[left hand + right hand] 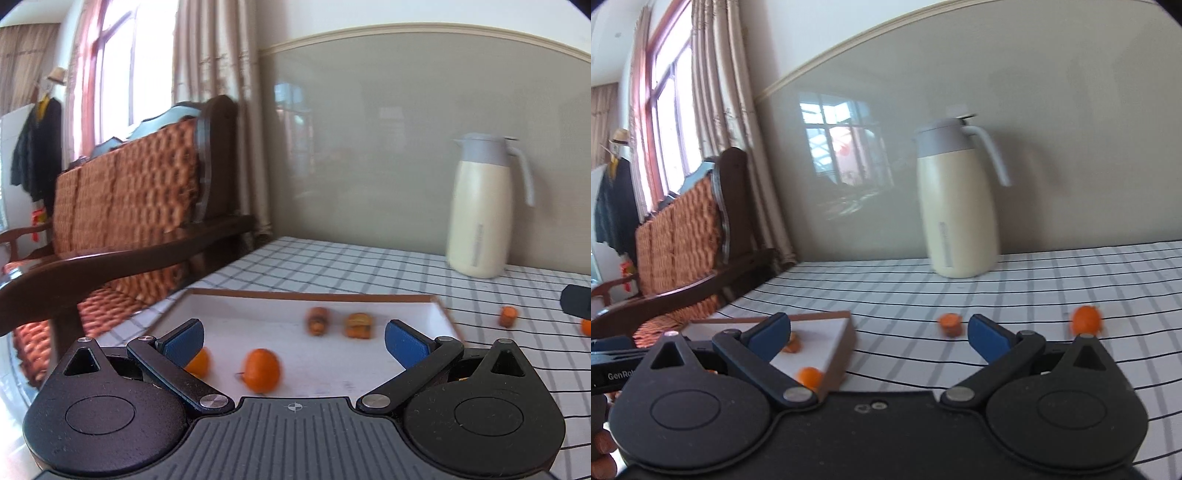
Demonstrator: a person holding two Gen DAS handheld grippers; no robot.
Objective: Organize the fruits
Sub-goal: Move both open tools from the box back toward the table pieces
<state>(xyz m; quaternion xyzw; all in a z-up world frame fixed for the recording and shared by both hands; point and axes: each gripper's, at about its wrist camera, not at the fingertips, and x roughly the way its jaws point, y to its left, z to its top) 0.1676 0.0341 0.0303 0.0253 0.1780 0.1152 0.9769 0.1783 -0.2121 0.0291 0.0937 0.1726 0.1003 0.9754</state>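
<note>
A shallow white tray with a brown rim [439, 306] lies on the checked tablecloth. Several small orange fruits lie in it: one in front [260, 370], one half hidden by my left finger [199, 363], two further back [317, 320]. My left gripper [294, 341] hovers over the tray, open and empty. Two more fruits lie on the cloth right of the tray [950, 324] [1086, 319]. My right gripper [879, 334] is open and empty, above the cloth beside the tray's corner [838, 328]; the nearer loose fruit sits just beyond its right finger.
A cream thermos jug with a grey lid [956, 206] stands at the back of the table by the wall. A wooden sofa with orange cushions [122, 206] stands left of the table. The other gripper's dark edge [576, 301] shows at the right.
</note>
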